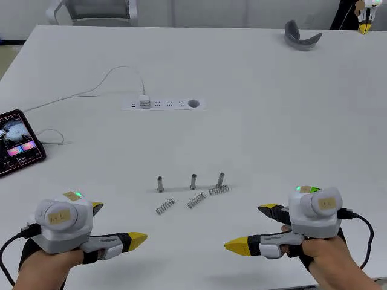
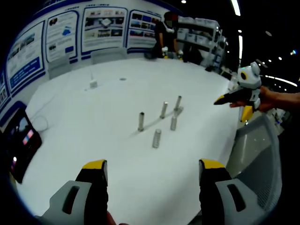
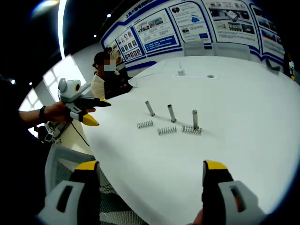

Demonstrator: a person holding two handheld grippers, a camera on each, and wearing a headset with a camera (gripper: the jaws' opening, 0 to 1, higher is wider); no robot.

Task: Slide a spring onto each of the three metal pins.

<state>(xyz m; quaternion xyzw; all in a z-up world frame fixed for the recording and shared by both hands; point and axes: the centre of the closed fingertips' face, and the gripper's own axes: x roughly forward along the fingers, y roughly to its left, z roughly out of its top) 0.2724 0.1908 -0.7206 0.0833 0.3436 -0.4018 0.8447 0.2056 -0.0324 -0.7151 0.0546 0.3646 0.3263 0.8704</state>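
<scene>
Nearest us, in the head view's lower corners: left gripper (image 1: 118,222) and right gripper (image 1: 249,228), both with jaws spread, holding nothing, flanking the work. At frame centre, three pins (image 1: 193,180) stand upright on the table (image 1: 272,121). Three springs (image 1: 196,200) lie just below them, none threaded, presumably staged for easy pickup.

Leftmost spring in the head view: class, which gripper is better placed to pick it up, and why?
Probably the left gripper: its jaws are open and the leftmost spring lies on its side; the right gripper would have to reach past the other two springs.
</scene>
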